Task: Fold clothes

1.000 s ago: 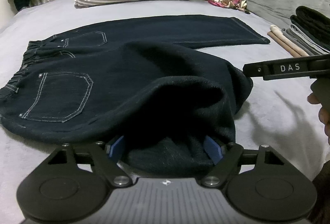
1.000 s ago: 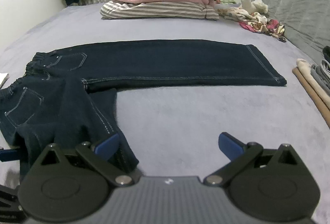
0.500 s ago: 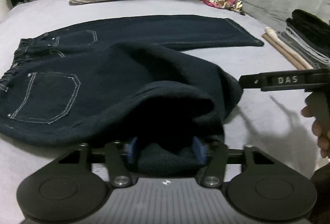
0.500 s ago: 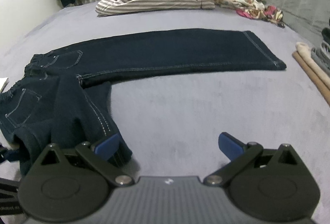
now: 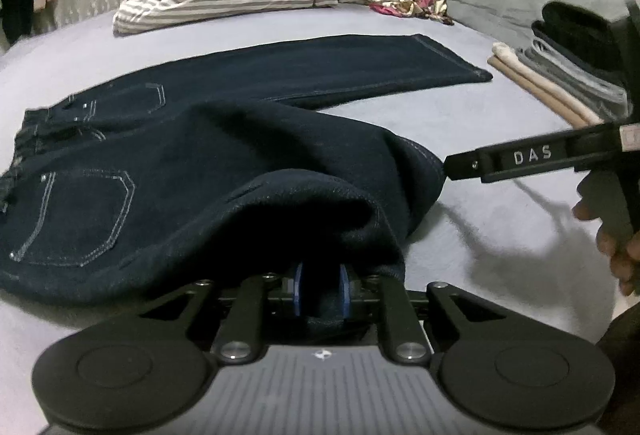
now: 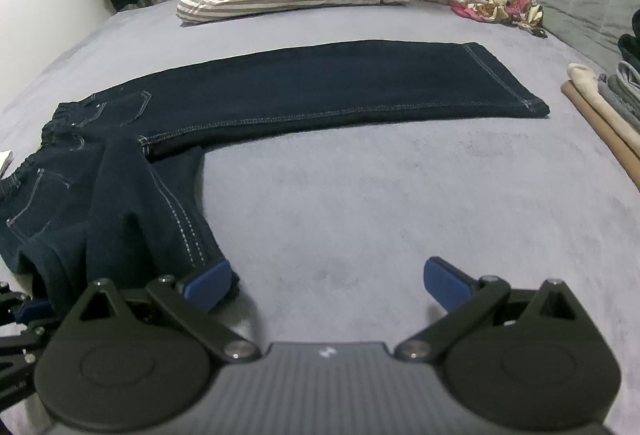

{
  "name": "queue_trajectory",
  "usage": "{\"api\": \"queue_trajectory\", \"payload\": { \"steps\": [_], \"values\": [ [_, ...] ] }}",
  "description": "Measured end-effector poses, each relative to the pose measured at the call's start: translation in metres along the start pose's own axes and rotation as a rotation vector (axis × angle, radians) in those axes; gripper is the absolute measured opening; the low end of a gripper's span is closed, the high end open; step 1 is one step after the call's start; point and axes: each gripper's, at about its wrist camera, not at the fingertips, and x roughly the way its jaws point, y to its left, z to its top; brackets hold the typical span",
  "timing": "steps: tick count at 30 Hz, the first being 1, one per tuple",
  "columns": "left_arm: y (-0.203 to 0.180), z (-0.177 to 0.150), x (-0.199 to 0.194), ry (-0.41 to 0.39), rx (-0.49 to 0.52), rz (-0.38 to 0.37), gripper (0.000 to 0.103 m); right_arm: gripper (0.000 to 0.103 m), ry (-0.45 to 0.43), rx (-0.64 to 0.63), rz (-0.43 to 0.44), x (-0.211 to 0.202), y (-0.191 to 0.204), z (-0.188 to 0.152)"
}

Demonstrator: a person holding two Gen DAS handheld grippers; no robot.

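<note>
Your bed [image 6: 400,195] carries the dark jeans [image 6: 320,83]: one leg lies flat and straight across it, the other is bunched up near you. Your left gripper [image 5: 320,291] is pinching the hem of that bunched leg between its pressed-together blue pads. Your right gripper [image 6: 326,281] is spread wide, holding nothing, its left pad just beside the leg's edge. Lifting with one corner only may let the leg twist and land crooked; thick denim could also slip out.

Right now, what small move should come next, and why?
Probably shut the right claw on the near trouser leg's hem: it stands open beside that cloth, while the left claw already pinches the jeans.
</note>
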Motion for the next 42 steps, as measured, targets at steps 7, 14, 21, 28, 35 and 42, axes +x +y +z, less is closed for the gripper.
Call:
{"api": "queue_trajectory", "payload": {
  "steps": [7, 14, 21, 28, 35, 42],
  "values": [
    [-0.010, 0.001, 0.000, 0.003, 0.045, 0.045, 0.016, 0.103, 0.006, 0.001, -0.006, 0.001, -0.002, -0.001],
    [0.005, 0.007, -0.009, 0.037, -0.036, 0.019, 0.029, 0.103, 0.007, 0.000, -0.006, 0.001, -0.006, -0.003],
    [0.016, 0.009, -0.025, 0.025, -0.076, -0.035, 0.049, 0.103, -0.002, -0.006, 0.000, -0.003, -0.007, -0.003],
    [0.011, 0.010, -0.033, 0.014, -0.068, -0.138, 0.073, 0.103, 0.004, -0.030, 0.013, -0.005, -0.006, -0.005],
    [-0.016, 0.007, -0.007, 0.070, 0.034, -0.085, 0.074, 0.103, 0.013, -0.049, 0.017, -0.002, -0.001, -0.007],
    [-0.013, 0.010, 0.012, 0.089, -0.055, -0.056, 0.026, 0.103, 0.019, -0.065, 0.024, -0.002, 0.001, -0.010]
  ]
}}
